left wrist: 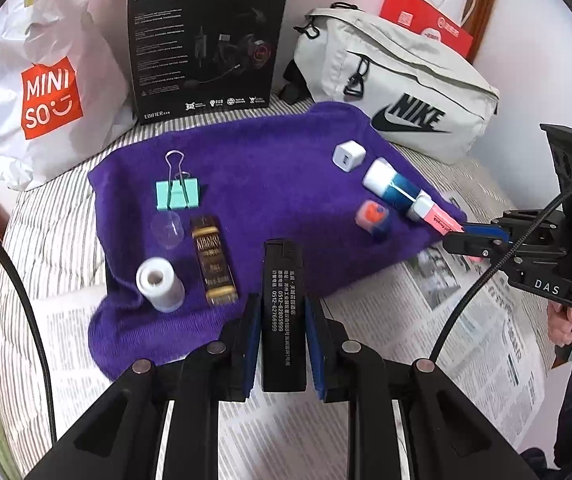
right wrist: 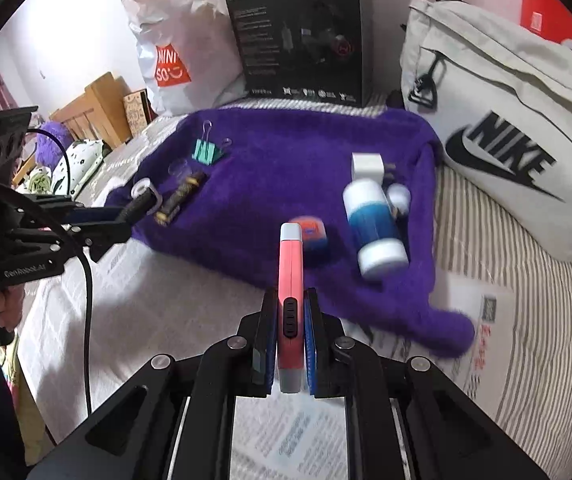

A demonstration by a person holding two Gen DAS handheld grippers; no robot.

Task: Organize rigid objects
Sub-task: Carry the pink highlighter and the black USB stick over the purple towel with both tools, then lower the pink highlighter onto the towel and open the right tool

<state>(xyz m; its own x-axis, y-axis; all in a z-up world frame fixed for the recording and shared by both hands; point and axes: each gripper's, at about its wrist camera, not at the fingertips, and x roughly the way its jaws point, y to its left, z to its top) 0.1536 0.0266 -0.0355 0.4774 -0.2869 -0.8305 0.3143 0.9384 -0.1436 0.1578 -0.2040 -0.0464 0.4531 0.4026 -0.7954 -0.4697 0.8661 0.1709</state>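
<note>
Left gripper (left wrist: 282,316) clamped on black lighter (left wrist: 282,300), held above near edge of purple towel (left wrist: 270,160). Right gripper (right wrist: 290,320) clamped on pink utility knife (right wrist: 290,272), held over towel's near edge. On towel, left part: mint binder clip (left wrist: 176,194), clear cap (left wrist: 168,229), gold bar-shaped lighter (left wrist: 214,266), white roll (left wrist: 160,283). Right part: white charger cube (left wrist: 347,157), blue-white bottle (left wrist: 391,188), orange-blue cube (left wrist: 373,216). Newspaper (left wrist: 477,320) beneath towel's near side. Behind: Nike bag (left wrist: 397,80), headset box (left wrist: 206,40), Miniso bag (left wrist: 46,88).
</note>
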